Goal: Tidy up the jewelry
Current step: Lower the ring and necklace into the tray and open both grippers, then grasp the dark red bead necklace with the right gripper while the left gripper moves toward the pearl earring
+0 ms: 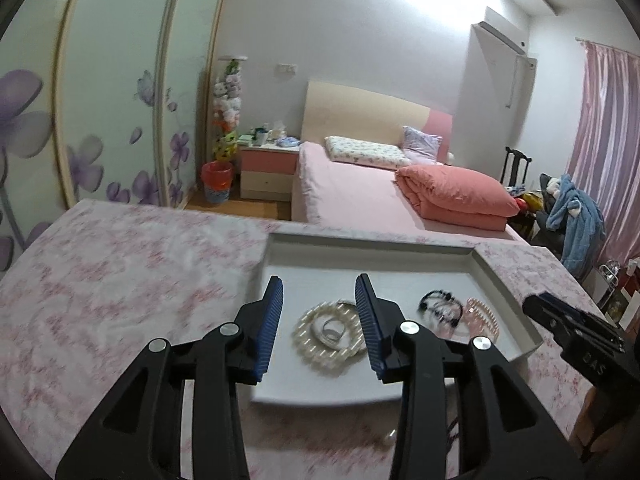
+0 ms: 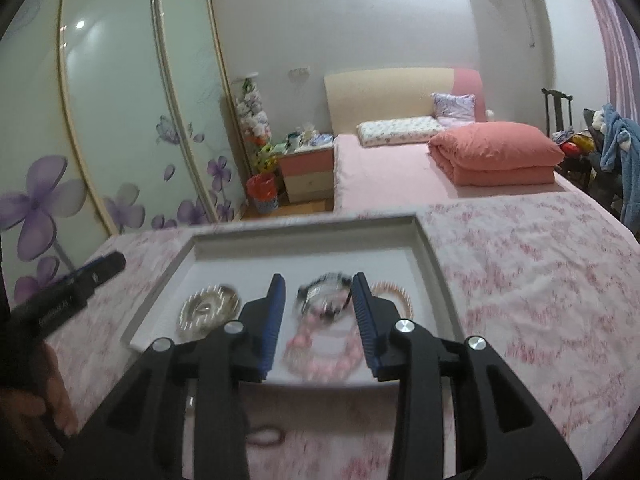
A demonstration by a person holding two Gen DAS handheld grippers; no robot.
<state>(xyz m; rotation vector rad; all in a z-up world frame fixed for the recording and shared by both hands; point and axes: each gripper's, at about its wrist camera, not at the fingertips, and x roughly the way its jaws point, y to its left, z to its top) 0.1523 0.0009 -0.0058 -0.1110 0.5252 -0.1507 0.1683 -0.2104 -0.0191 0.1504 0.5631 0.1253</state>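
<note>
Mostly done: pearl bracelet [image 1: 328, 334], black bead bracelet [image 2: 324, 296] and pink bead strand [image 2: 324, 356] lie in white tray [image 1: 496, 280]; dark-red loop [image 2: 266, 438] left on floral cloth [image 1: 120, 280]; left gripper [image 1: 319, 320], right gripper [image 2: 319, 316] released, empty.

bare floral cloth [image 1: 120, 280] left of white tray [image 1: 500, 280], open approach, raised tray rim all round, pearl bracelet [image 1: 328, 332], black bracelet [image 1: 440, 308] crowding tray floor

Both views are lit by a blown-out ceiling glare at the upper centre and right. A small light spot is reflected in the frosted glass wardrobe doors [image 1: 116, 92] at upper left. Strong barrel distortion and dark vignetting are seen at the edges. The pink floral tablecloth [image 2: 532, 280] is smeared by motion blur.
</note>
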